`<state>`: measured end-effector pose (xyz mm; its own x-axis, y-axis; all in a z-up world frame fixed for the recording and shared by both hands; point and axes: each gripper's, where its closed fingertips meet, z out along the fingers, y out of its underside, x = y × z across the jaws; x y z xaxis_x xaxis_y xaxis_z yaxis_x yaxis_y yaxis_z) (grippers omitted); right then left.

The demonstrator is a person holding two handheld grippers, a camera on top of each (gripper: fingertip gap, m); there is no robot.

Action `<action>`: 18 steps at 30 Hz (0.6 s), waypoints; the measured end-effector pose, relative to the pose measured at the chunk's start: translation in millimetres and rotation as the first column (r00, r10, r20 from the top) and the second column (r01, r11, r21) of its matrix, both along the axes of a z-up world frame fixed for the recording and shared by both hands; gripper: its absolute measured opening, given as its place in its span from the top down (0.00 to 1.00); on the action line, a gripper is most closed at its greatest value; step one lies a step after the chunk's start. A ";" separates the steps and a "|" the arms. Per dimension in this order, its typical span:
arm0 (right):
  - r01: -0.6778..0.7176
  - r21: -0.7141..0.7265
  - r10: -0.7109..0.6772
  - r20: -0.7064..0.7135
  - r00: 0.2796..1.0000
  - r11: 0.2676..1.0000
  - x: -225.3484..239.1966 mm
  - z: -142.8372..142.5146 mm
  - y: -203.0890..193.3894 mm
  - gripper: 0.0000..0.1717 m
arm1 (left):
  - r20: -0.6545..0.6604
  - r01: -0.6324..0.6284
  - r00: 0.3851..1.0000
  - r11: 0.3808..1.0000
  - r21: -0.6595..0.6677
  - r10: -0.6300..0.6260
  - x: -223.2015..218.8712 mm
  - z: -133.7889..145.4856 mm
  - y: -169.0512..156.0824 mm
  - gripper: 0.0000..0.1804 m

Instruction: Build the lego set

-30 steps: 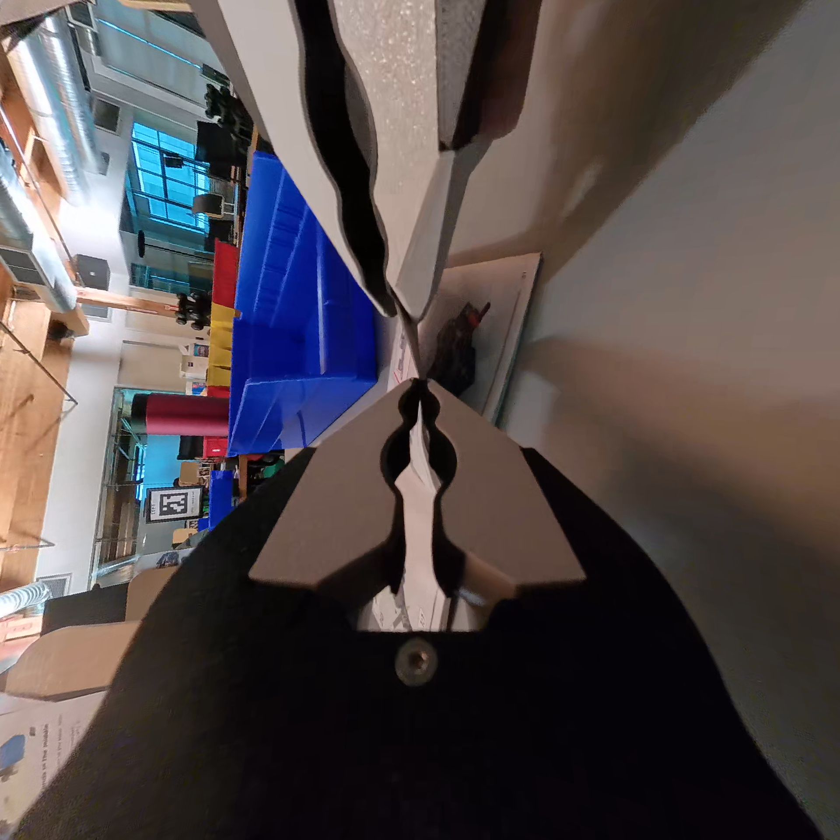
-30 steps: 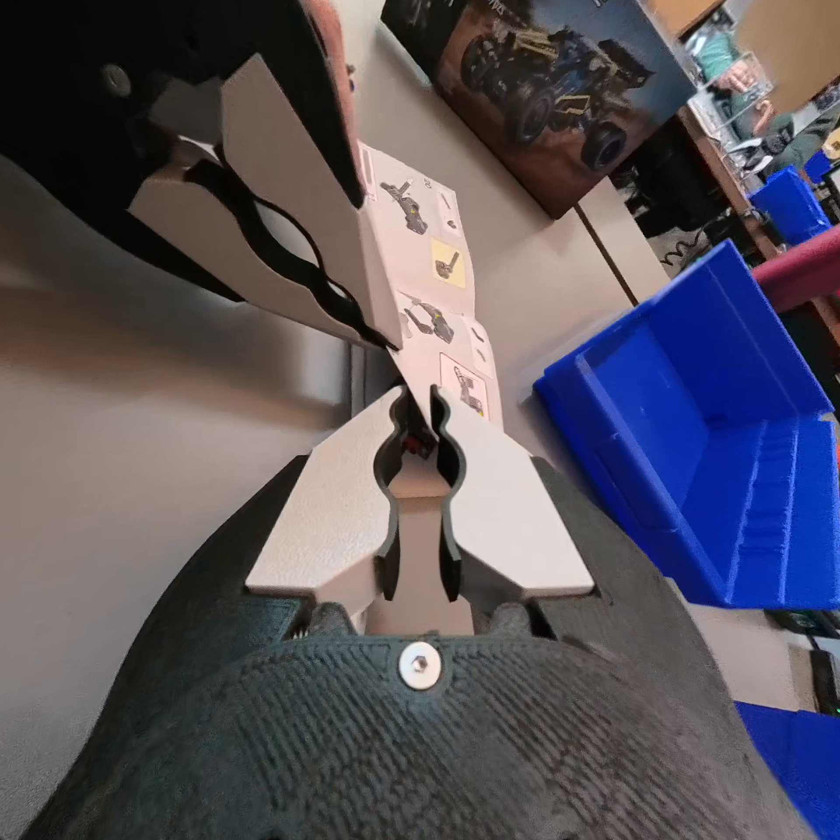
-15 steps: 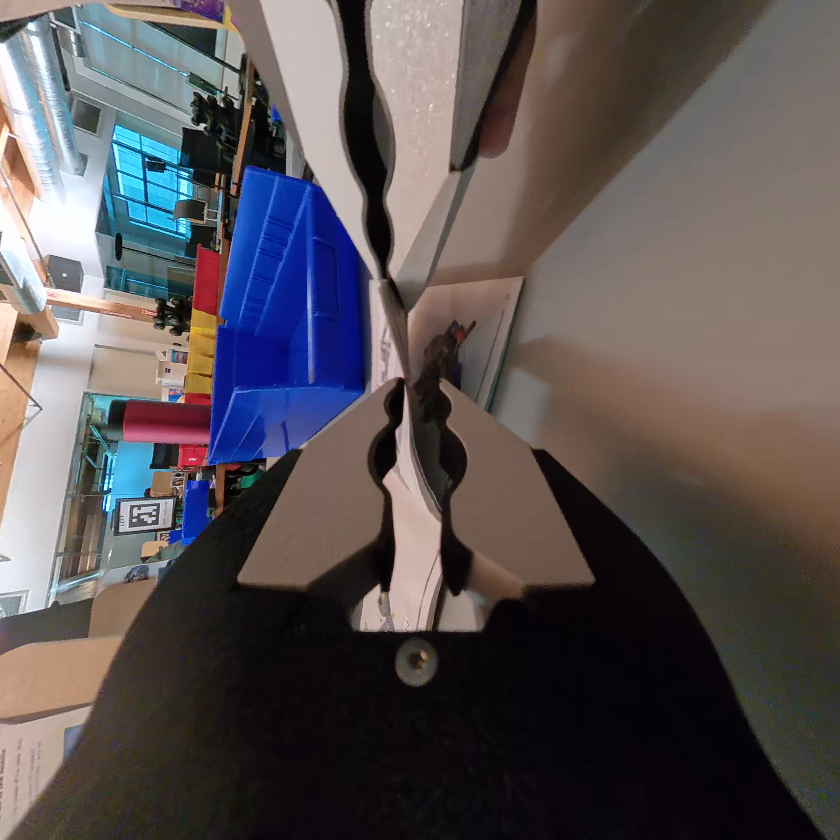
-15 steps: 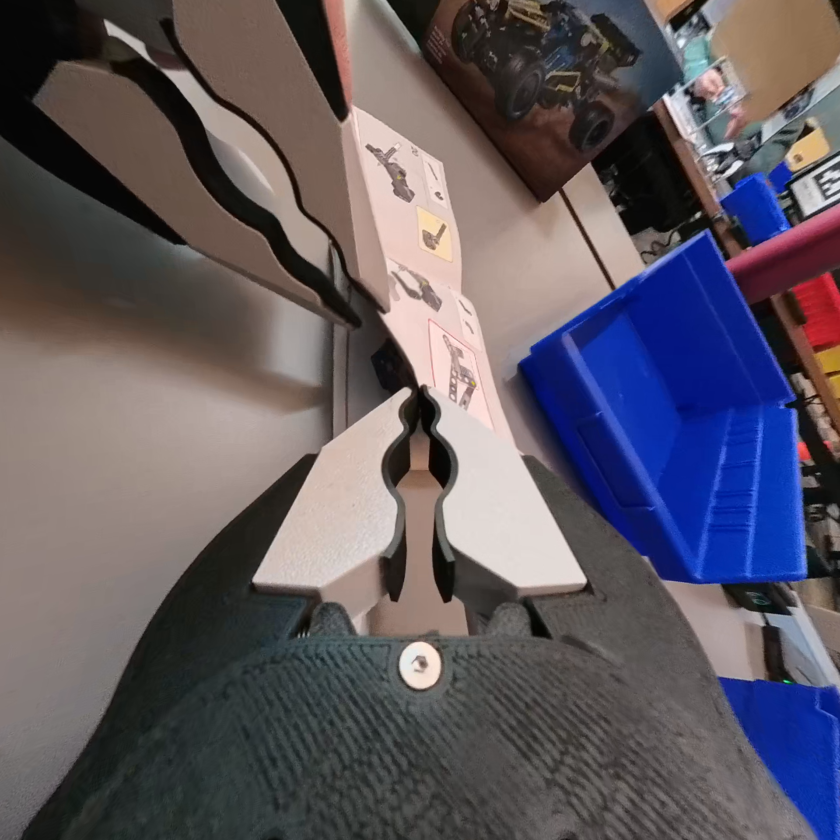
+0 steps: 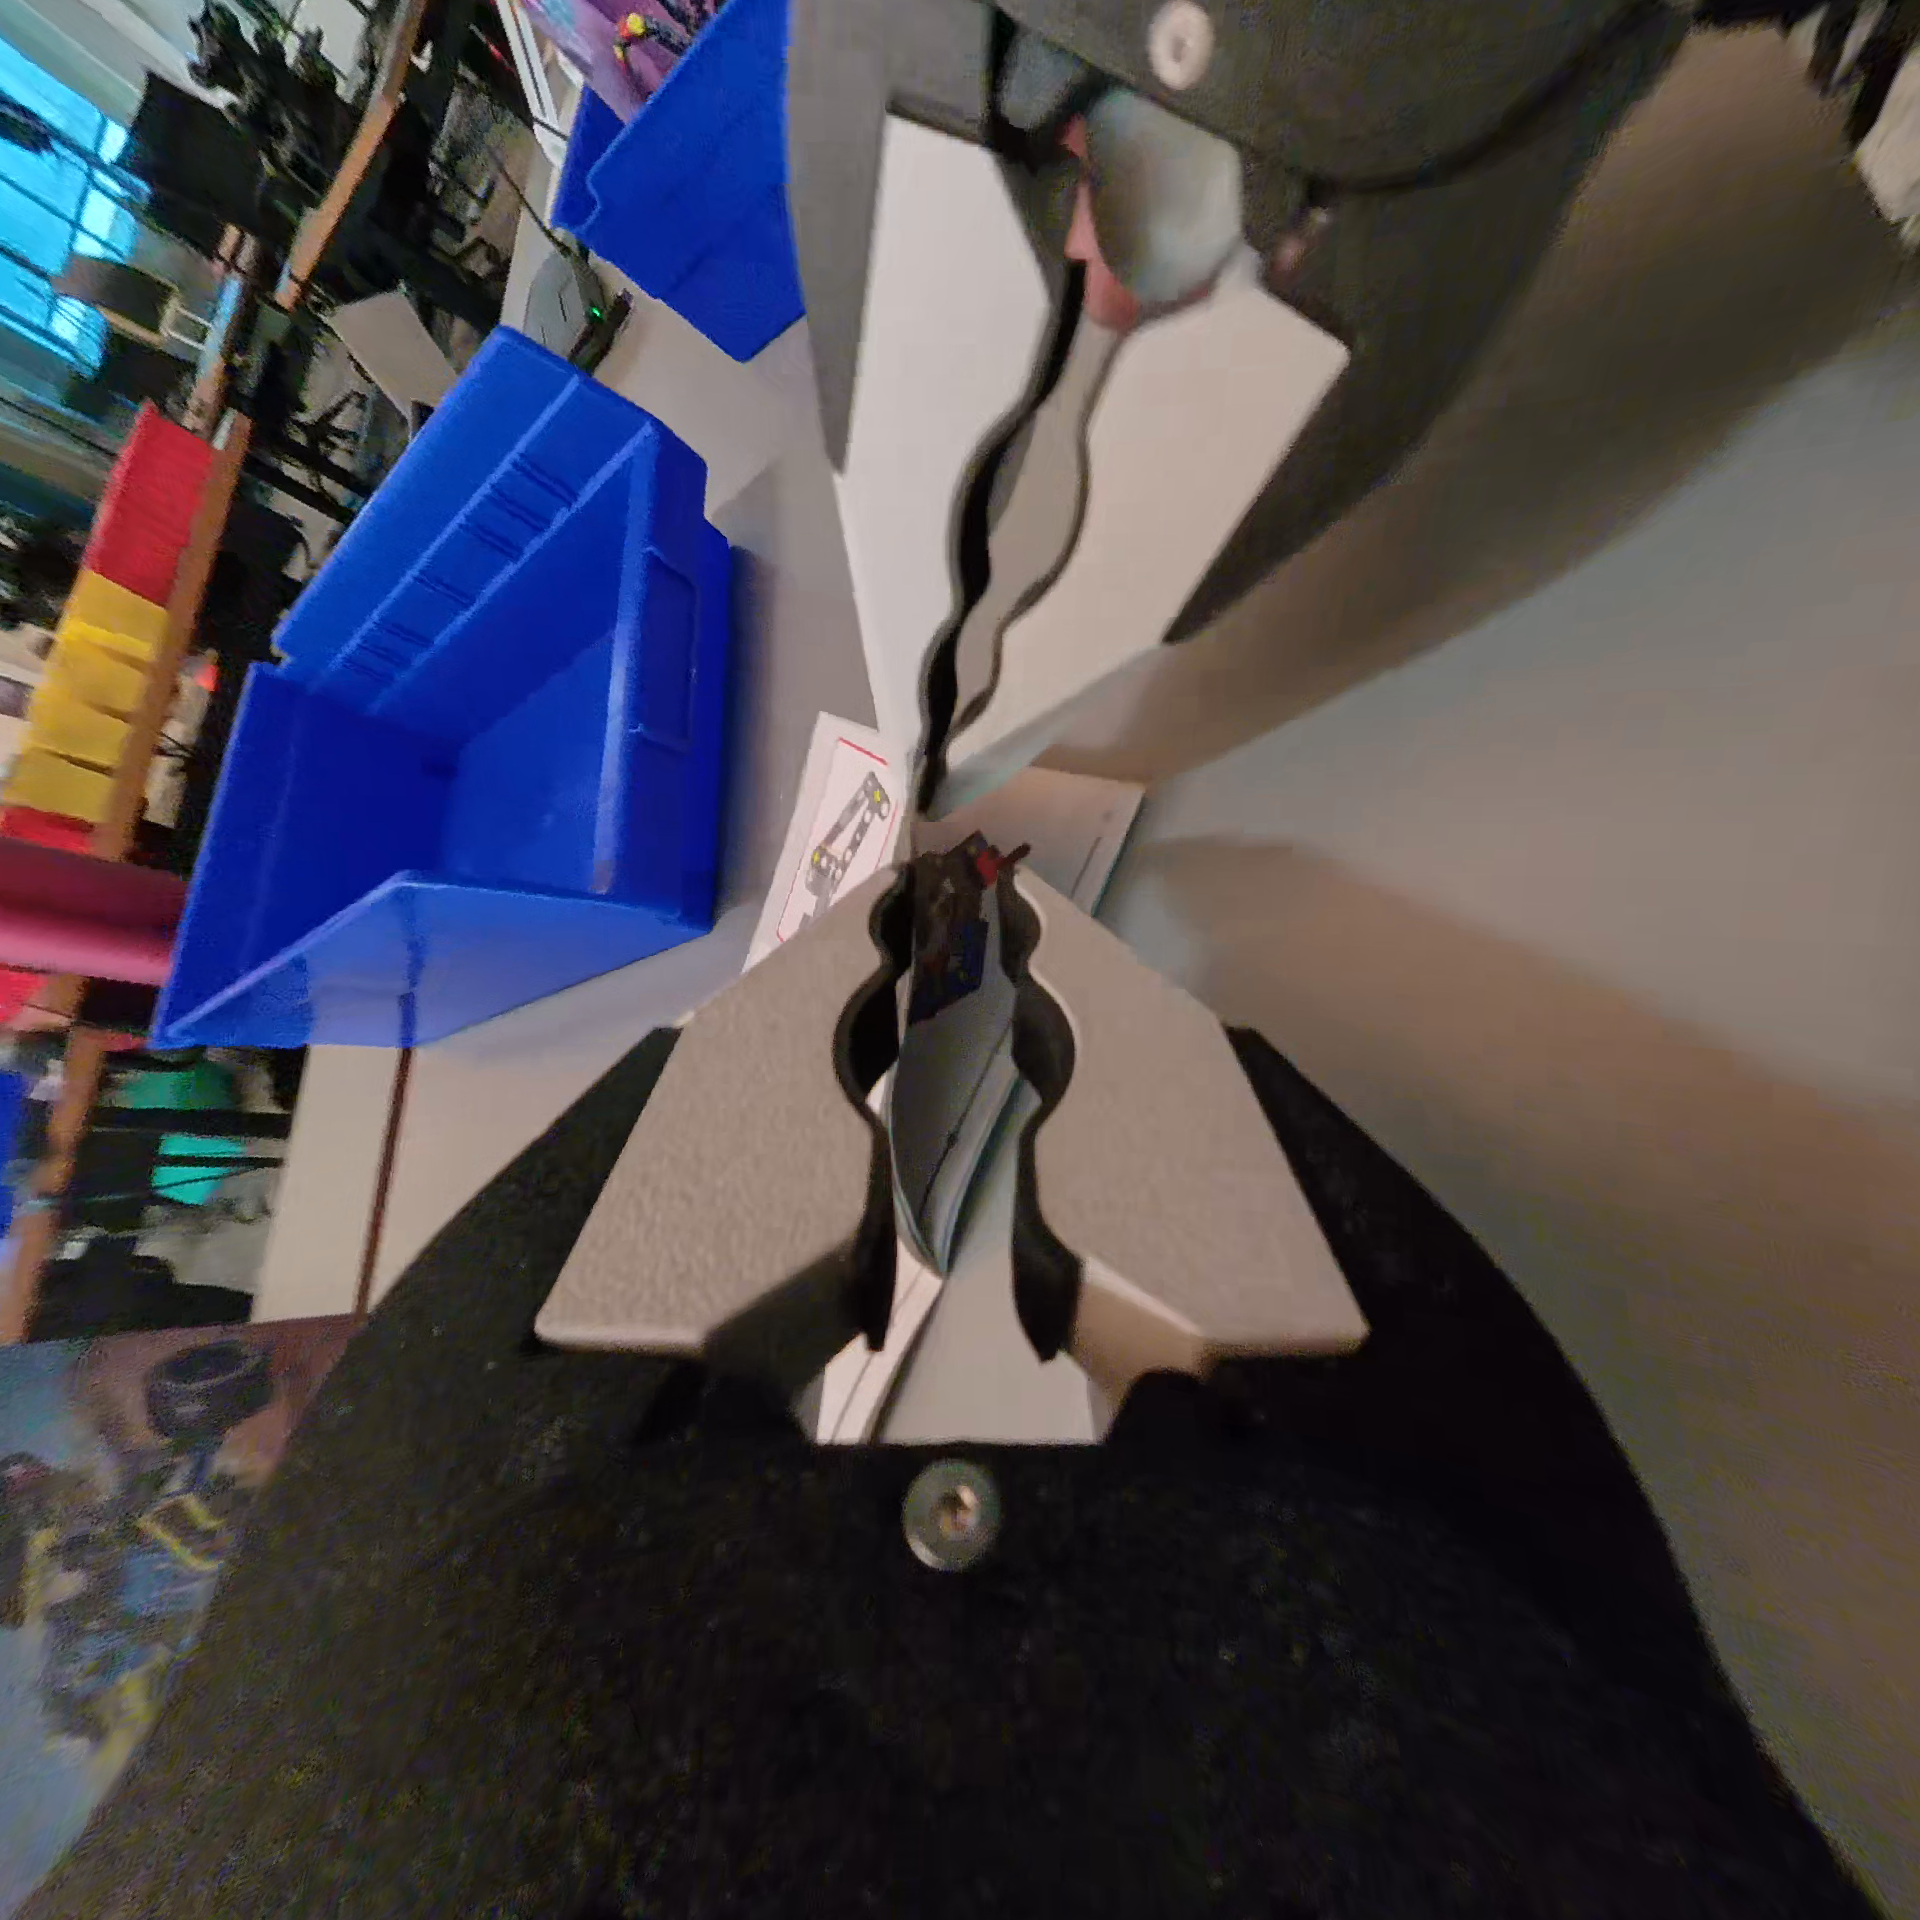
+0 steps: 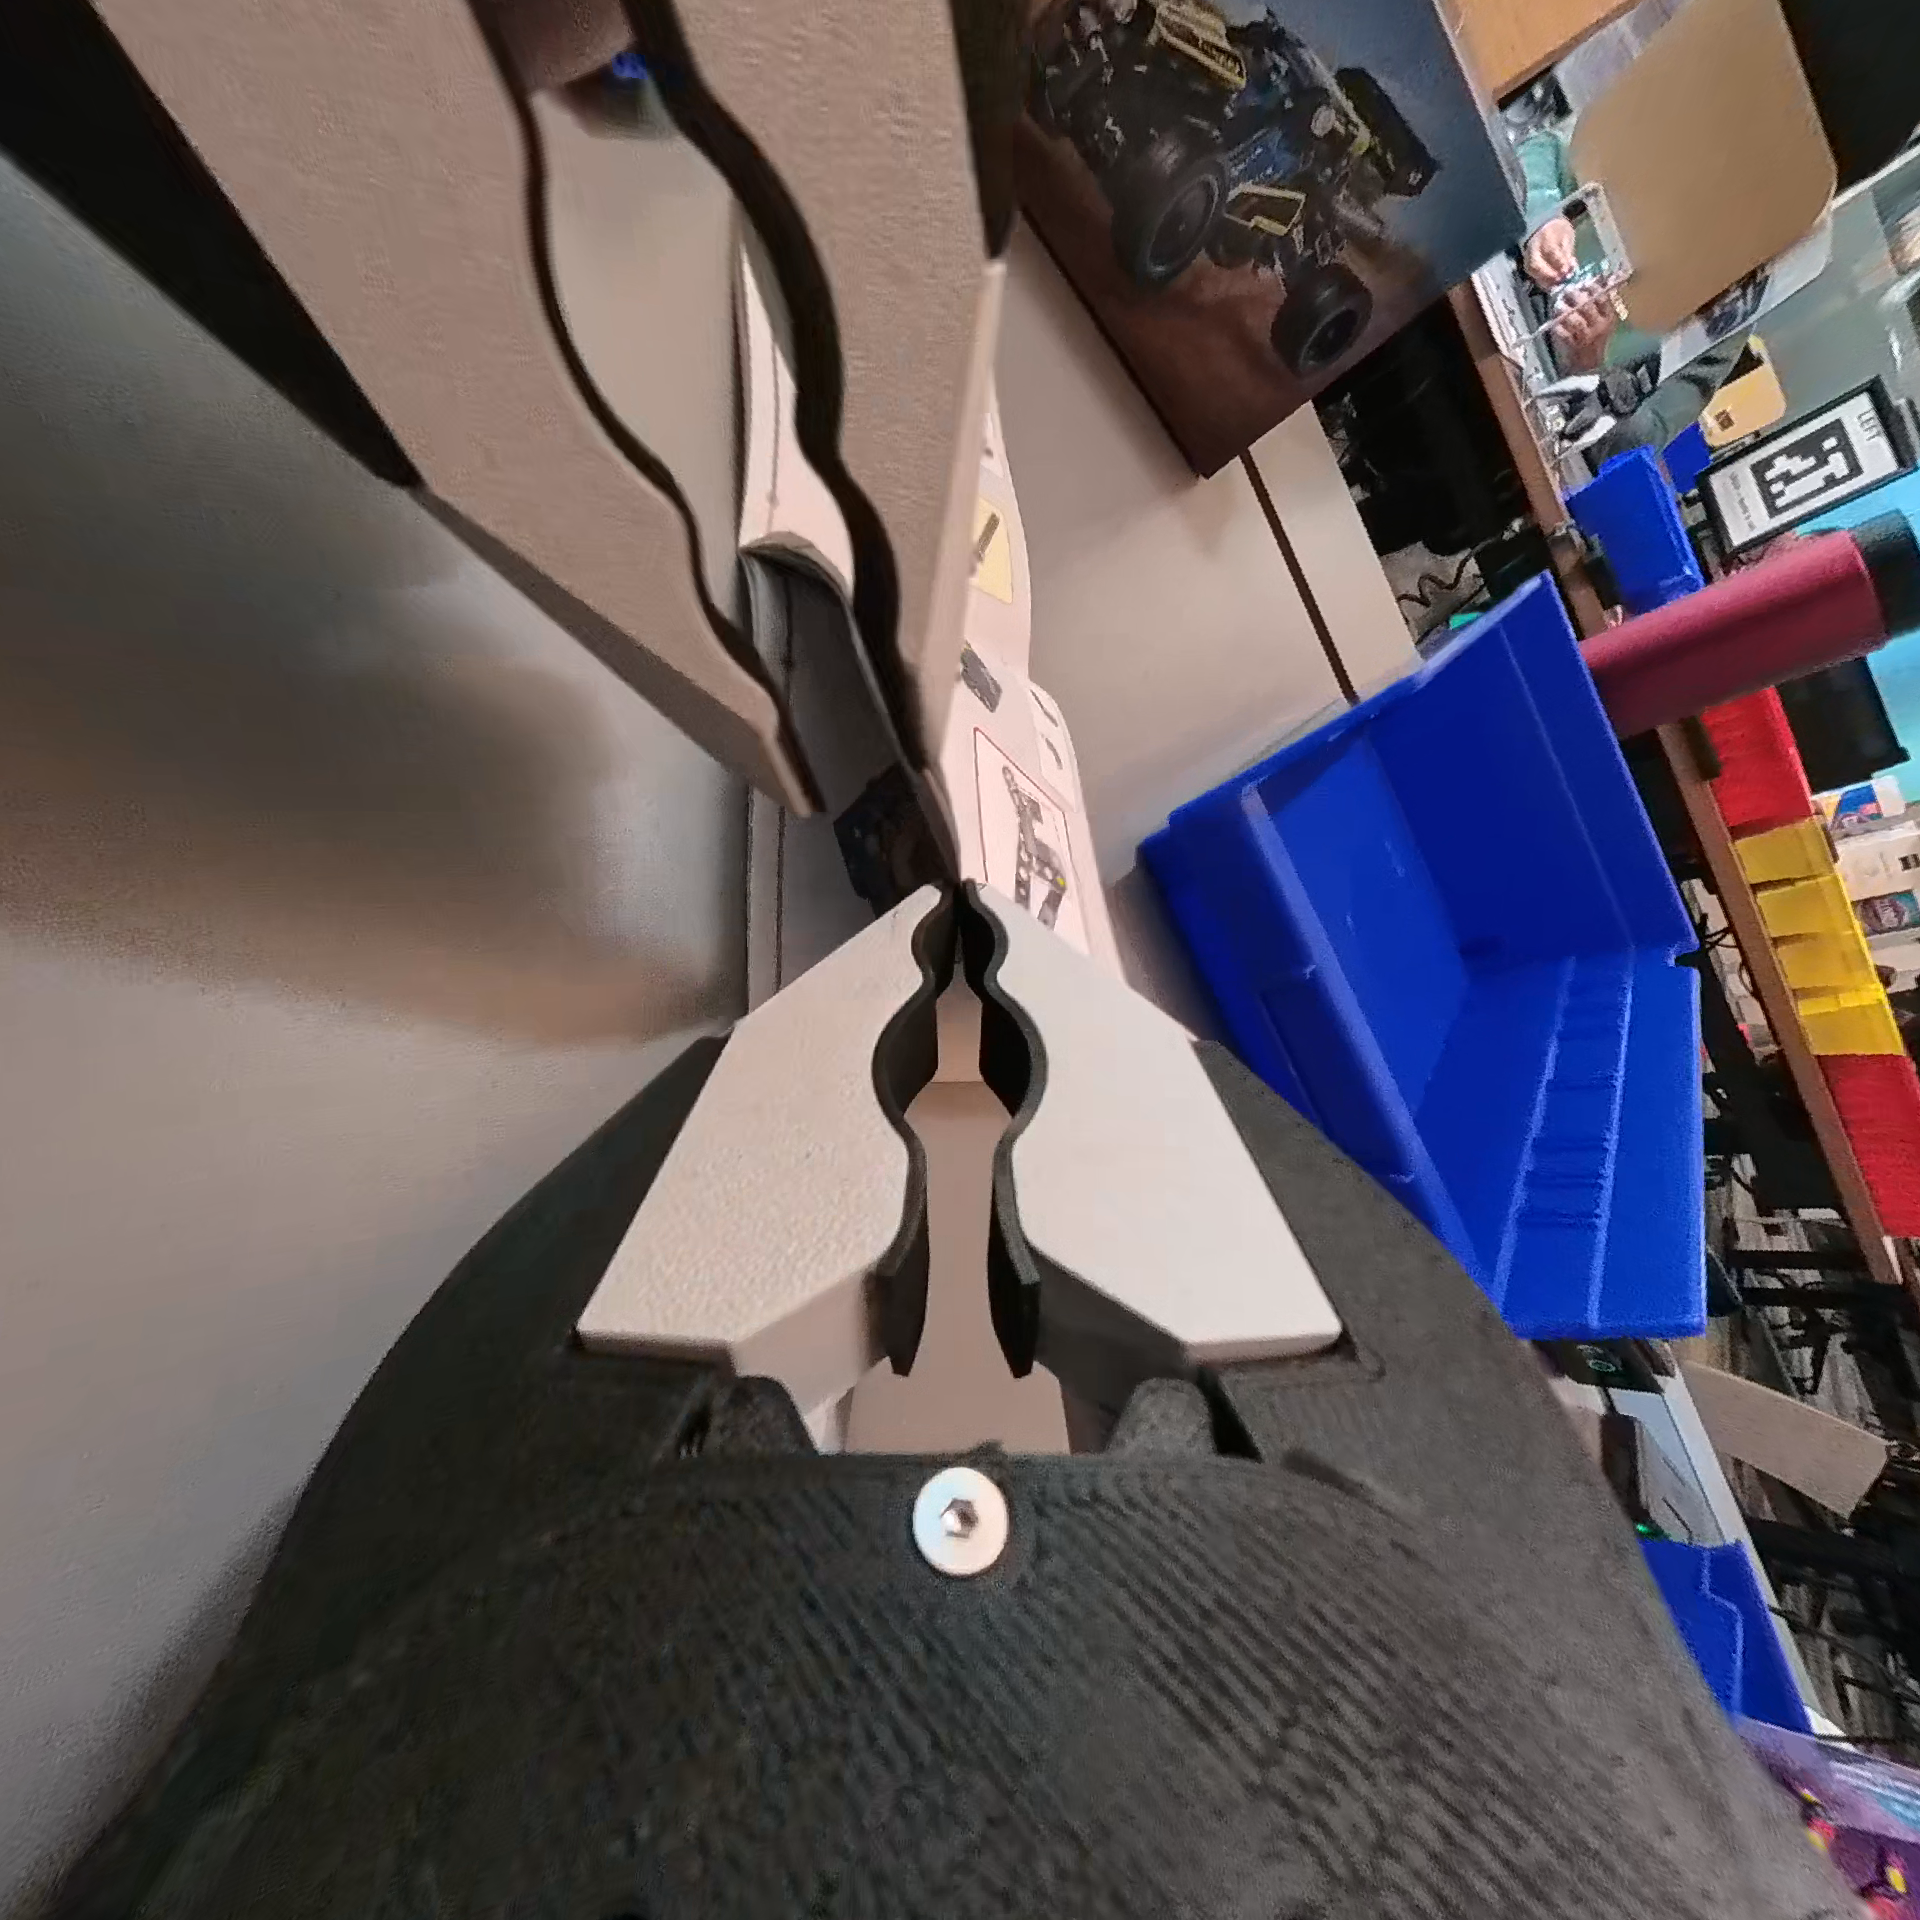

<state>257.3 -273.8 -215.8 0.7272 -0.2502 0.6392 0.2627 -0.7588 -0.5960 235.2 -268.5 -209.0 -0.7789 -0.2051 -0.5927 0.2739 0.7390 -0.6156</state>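
Note:
A white instruction booklet (image 5: 951,1101) with printed diagrams lies on the grey table (image 5: 1558,831). In the left wrist view my left gripper (image 5: 961,883) is open; a sheaf of the booklet's pages stands loose between its fingers, with a gap on each side. My right gripper (image 6: 958,904) is shut on one raised page of the booklet (image 6: 1023,821), pinched at its fingertips. The two grippers face each other tip to tip over the booklet. The right gripper (image 5: 930,779) shows from above in the left wrist view. The left gripper (image 6: 857,779) shows at upper left in the right wrist view.
A large blue bin (image 5: 499,810) lies right beside the booklet and also shows in the right wrist view (image 6: 1455,935). A second blue bin (image 5: 686,208) stands behind it. A toy box with a car picture (image 6: 1226,208) stands at the table's far side. Shelves and clutter lie beyond.
My left gripper was shut on the booklet's pages and has opened, so the pages now stand loose between its fingers. My right gripper has closed on one page and holds it raised.

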 end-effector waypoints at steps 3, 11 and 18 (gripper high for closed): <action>0.004 -0.022 -0.003 0.022 1.000 1.000 0.7 2.4 1.3 1.00 | -0.021 -0.013 1.000 0.999 -0.041 0.012 3.6 7.2 -2.4 0.97; 0.008 -0.051 -0.006 0.036 0.999 0.999 2.0 1.5 2.4 1.00 | 0.083 0.001 0.997 0.998 -0.058 0.004 -0.1 28.6 -7.3 1.00; 0.005 -0.064 -0.002 0.045 0.999 0.998 2.4 1.5 4.9 1.00 | -0.002 0.002 1.000 1.000 -0.031 -0.003 0.0 16.3 -7.9 0.98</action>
